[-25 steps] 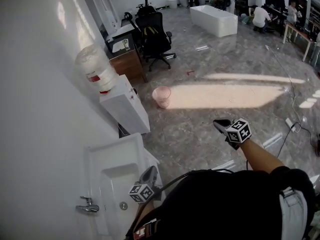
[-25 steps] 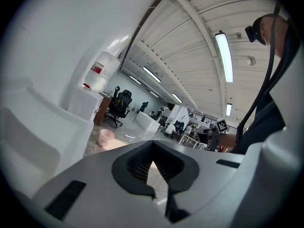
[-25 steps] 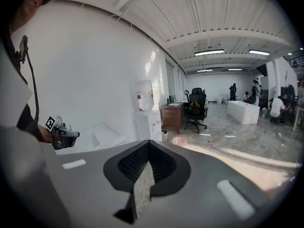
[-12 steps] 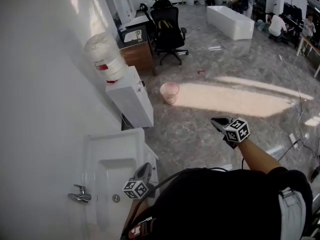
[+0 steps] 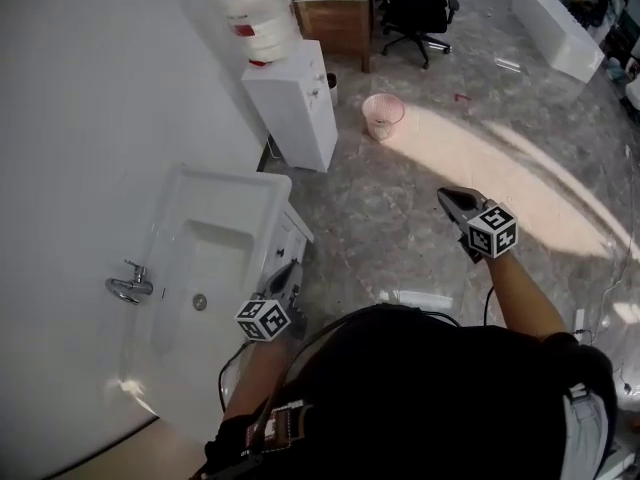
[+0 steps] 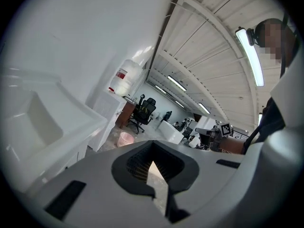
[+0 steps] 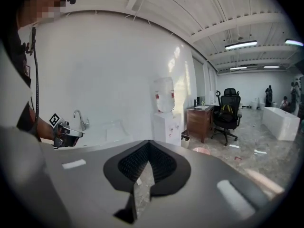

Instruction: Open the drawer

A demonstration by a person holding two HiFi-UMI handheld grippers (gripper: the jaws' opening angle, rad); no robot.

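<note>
A white sink cabinet (image 5: 262, 200) stands against the left wall. Its drawer fronts (image 5: 292, 240) face right, below the basin rim, and look closed. My left gripper (image 5: 288, 271) hangs just beside the cabinet's front, near its lower corner, apart from it. Its jaws are shut with nothing in them (image 6: 153, 148). My right gripper (image 5: 452, 202) is held out over the marble floor, well to the right of the cabinet. It is shut and empty too (image 7: 148, 144), and points toward the sink and the left gripper (image 7: 66, 129).
A faucet (image 5: 130, 286) sits at the basin's wall side. Beyond the cabinet stand a white water dispenser (image 5: 295, 103) with a bottle (image 5: 255, 13), a pink bin (image 5: 383, 115), a wooden desk (image 5: 335, 18) and a black office chair (image 5: 420, 3). People work far back.
The view has swung toward the sink cabinet, which now sits higher and nearer the middle. The left gripper has come closer along the cabinet's front. The right gripper has shifted sideways over the floor.
</note>
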